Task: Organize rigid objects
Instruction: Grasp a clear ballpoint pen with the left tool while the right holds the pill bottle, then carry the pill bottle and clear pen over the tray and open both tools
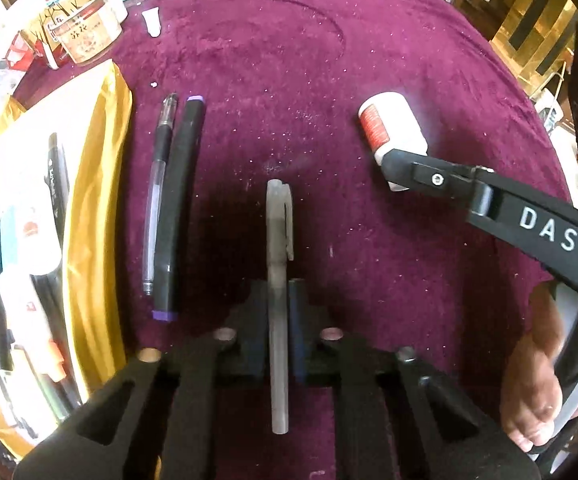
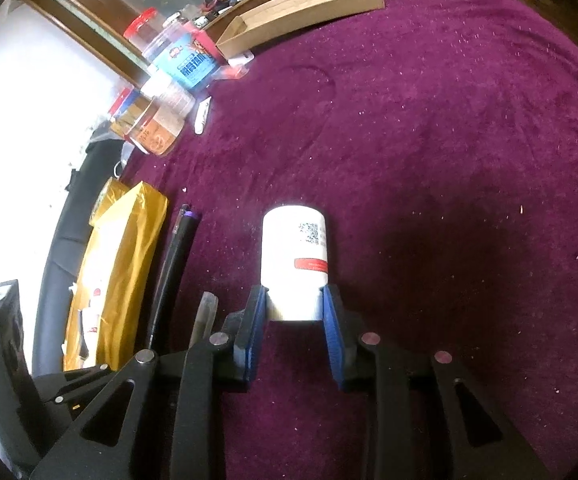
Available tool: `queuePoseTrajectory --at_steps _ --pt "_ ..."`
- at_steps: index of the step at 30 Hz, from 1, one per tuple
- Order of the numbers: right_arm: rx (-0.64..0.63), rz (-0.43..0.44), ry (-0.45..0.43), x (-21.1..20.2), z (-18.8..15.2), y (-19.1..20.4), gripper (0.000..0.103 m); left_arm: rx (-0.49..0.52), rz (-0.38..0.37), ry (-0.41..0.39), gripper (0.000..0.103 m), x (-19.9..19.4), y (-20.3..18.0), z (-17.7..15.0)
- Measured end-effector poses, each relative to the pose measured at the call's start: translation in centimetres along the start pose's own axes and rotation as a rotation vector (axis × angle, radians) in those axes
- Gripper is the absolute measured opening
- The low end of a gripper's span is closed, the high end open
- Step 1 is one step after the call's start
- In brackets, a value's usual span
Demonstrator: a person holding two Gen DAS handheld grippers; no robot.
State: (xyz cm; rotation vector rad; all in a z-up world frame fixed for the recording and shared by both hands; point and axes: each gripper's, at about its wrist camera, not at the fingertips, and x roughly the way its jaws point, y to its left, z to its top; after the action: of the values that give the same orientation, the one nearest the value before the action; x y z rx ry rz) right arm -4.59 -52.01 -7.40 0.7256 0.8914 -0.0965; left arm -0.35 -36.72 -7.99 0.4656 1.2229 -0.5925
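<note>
The grey capped pen [image 1: 277, 280] felt light, stiff and slick; my left tongs [image 1: 277, 292] were clamped on its barrel mid-length, cap toward twelve o'clock, above the counter [image 1: 329, 80]. At two o'clock my right tongs [image 2: 295, 312] gripped the white bottle [image 2: 294, 252] by its ribbed cap: rigid, light, likely to twist. At ten o'clock lay a clear gel pen [image 1: 160, 184] and black marker [image 1: 177, 208].
</note>
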Motion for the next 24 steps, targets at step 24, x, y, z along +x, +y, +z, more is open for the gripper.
queuePoseTrajectory --at_steps 24 --pt "-0.234 0.296 -0.006 -1.9 -7.7 15.3 0.025 -0.452 -0.282 -0.246 0.006 -12.9 25.7 -10.9"
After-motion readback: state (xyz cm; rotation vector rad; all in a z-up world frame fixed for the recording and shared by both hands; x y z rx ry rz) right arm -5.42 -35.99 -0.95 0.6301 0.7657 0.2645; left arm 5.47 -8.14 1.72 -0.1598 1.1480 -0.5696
